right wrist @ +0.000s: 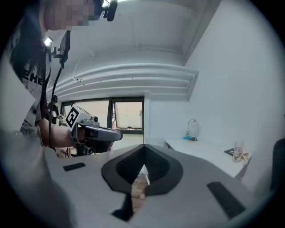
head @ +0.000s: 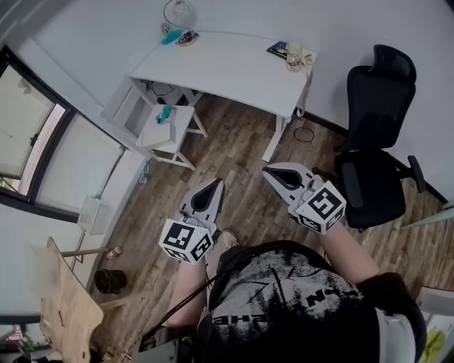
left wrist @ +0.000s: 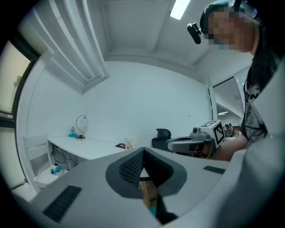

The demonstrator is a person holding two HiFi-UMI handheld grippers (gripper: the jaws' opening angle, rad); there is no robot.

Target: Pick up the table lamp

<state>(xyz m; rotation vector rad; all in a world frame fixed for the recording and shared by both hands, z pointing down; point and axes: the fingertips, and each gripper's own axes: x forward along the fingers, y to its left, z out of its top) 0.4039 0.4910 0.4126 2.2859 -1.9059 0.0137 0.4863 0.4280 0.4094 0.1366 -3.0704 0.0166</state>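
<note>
Looking down from my head, I am holding the left gripper (head: 216, 184) and the right gripper (head: 269, 170) out level above the wooden floor (head: 234, 152), side by side and apart, both with jaws pressed together and nothing in them. The table lamp (head: 179, 13) is standing at the far left corner of the white desk (head: 227, 67), against the wall and well apart from both grippers; a glass (head: 294, 57) is sitting at the desk's right end, and a black office chair (head: 376, 142) is standing to the right of the desk. In the left gripper view, I am seeing the left gripper (left wrist: 143, 151) closed on nothing, its jaws meeting at the tips, with the table lamp (left wrist: 81, 124) small and far off to the left on the desk (left wrist: 84, 148) and the right gripper (left wrist: 191, 143) hanging at the right. In the right gripper view, the right gripper (right wrist: 144, 149) is likewise closed and empty, the table lamp (right wrist: 192, 128) is showing far off to the right on the desk (right wrist: 209, 149), the glass (right wrist: 238, 151) is standing nearer at the right, and the left gripper (right wrist: 95, 132) is showing at the left before a window (right wrist: 127, 115).
</note>
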